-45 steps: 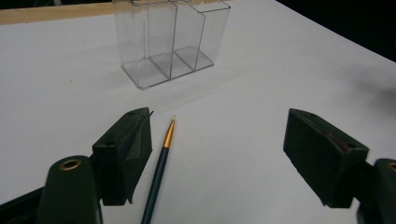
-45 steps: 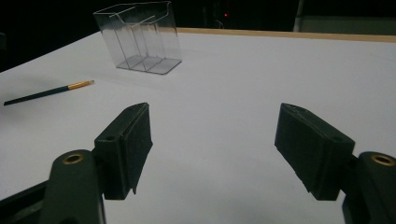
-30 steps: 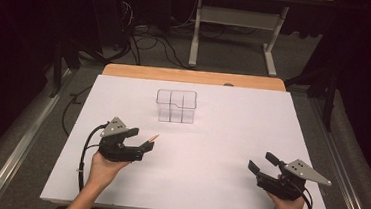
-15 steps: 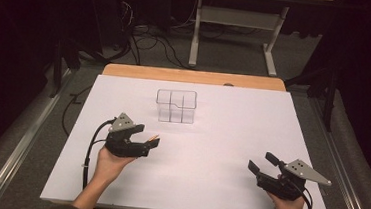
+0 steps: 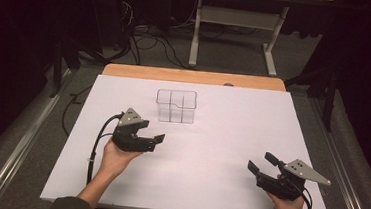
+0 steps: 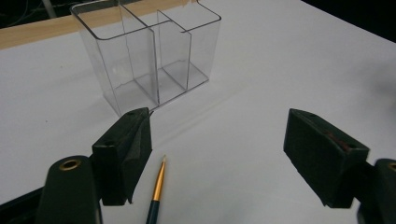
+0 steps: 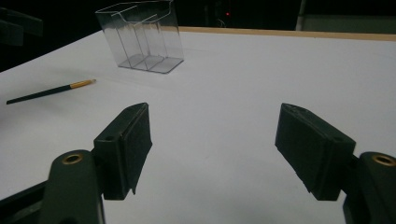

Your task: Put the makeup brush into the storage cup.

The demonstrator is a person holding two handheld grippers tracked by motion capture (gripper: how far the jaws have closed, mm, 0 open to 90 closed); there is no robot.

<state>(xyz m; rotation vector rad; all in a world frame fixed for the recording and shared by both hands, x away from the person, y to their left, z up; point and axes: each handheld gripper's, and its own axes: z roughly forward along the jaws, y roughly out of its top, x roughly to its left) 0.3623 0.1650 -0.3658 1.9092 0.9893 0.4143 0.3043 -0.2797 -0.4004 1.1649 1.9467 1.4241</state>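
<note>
Jaws of my left gripper (image 6: 219, 158) stand wide apart, holding nothing, over the brush (image 6: 157, 189) lying flat on the white table (image 5: 231, 138), near the clear organizer (image 6: 149, 51). My right gripper (image 7: 212, 149) is equally wide open and empty, well apart.

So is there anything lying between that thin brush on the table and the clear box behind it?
Nothing visible. In the left gripper view, the brush lies flat between the open left gripper jaws, and only bare white table separates its tip from the clear divided box.
</note>
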